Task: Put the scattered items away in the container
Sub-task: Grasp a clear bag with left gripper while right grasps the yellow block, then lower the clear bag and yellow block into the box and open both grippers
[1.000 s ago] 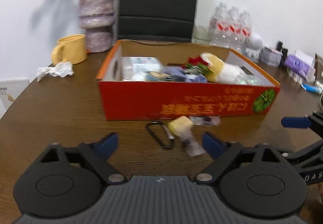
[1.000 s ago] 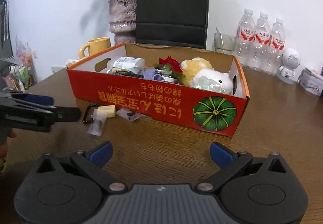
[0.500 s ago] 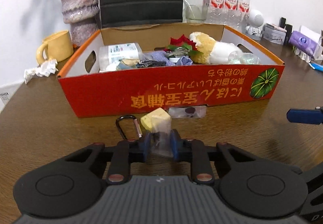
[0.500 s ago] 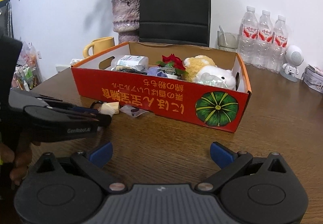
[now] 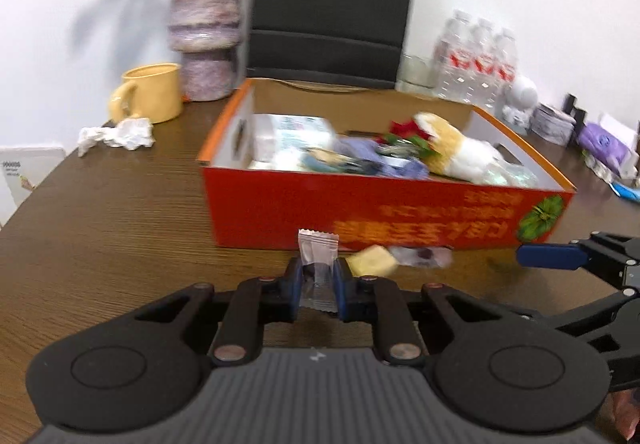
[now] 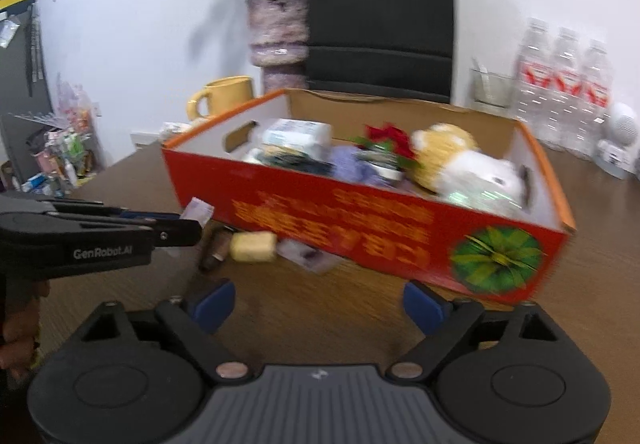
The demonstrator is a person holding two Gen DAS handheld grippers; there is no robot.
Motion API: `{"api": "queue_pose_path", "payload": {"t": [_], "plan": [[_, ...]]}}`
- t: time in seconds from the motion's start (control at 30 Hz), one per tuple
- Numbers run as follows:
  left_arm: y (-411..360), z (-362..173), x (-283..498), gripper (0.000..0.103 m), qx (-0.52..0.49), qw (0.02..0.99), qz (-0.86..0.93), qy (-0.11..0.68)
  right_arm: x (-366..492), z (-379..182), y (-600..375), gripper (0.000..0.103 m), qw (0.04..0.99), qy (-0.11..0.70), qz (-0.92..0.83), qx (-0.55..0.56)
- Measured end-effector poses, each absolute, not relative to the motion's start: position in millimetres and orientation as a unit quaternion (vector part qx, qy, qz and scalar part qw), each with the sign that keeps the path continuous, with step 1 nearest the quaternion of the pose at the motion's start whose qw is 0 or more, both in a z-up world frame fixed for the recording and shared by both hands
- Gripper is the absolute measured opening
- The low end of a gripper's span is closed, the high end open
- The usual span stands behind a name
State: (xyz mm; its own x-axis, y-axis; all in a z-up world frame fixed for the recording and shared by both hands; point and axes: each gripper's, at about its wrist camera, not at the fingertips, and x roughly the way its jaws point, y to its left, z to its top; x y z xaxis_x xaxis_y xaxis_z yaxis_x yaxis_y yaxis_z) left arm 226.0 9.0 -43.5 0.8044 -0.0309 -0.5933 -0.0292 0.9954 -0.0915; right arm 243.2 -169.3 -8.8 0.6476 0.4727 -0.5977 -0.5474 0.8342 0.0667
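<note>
My left gripper (image 5: 318, 278) is shut on a small clear candy wrapper packet (image 5: 318, 248) and holds it above the table, in front of the red cardboard box (image 5: 280, 212). The box holds a plush toy (image 5: 460, 152), a tissue pack (image 5: 292, 132) and other items. A yellow block (image 5: 372, 262) and a clear packet (image 5: 420, 255) lie on the table against the box's front. My right gripper (image 6: 316, 302) is open and empty, low before the box (image 6: 360, 216). The left gripper (image 6: 176, 228) with the packet (image 6: 197, 211) shows in the right wrist view.
A yellow mug (image 5: 150, 94), a crumpled tissue (image 5: 116, 134) and a vase (image 5: 204, 44) stand left of the box. A black bag (image 5: 332, 8) stands behind it. Water bottles (image 5: 476, 56) and small items (image 5: 608, 148) sit at the right. A dark carabiner (image 6: 214, 248) lies by the yellow block.
My left gripper closed on the candy packet and lifted it off the table, swinging its view left. The right gripper moved forward and left toward the box.
</note>
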Motion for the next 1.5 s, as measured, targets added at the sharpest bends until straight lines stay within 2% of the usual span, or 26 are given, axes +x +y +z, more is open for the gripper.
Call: {"api": "queue_pose_path", "payload": {"t": [0.07,0.13,0.2,0.23,0.27,0.7,0.87,1.17,1.33,1.5], "plan": [[22,-44,226,0.017,-0.056,0.949,0.006,0.311,246,-9,-153,0.073,0.902,0.307,0.295,-0.066],[34,-44,225,0.017,-0.059,0.949,0.009,0.310,250,-10,-136,0.065,0.899,0.307,0.304,-0.074],[43,-44,225,0.017,-0.057,0.949,0.008,0.309,256,-13,-121,0.051,0.897,0.309,0.304,-0.086],[47,-44,225,0.017,-0.057,0.949,0.006,0.309,259,-14,-115,0.041,0.896,0.312,0.305,-0.089],[50,-45,225,0.017,-0.056,0.949,0.004,0.310,262,-15,-111,0.036,0.895,0.313,0.305,-0.089],[54,-46,221,0.018,-0.060,0.949,-0.015,0.310,276,-21,-108,0.034,0.889,0.345,0.291,-0.074],[49,-47,218,0.018,-0.062,0.947,-0.015,0.315,270,-22,-101,0.028,0.888,0.335,0.300,-0.097],[43,-39,190,0.018,-0.066,0.948,-0.019,0.310,237,-2,-134,0.028,0.894,0.320,0.306,-0.061],[40,-6,175,0.018,-0.053,0.960,-0.035,0.273,222,36,-178,0.028,0.909,0.294,0.293,-0.030],[35,47,187,0.018,-0.030,0.973,-0.056,0.220,245,85,-209,0.028,0.921,0.278,0.273,-0.030]]}}
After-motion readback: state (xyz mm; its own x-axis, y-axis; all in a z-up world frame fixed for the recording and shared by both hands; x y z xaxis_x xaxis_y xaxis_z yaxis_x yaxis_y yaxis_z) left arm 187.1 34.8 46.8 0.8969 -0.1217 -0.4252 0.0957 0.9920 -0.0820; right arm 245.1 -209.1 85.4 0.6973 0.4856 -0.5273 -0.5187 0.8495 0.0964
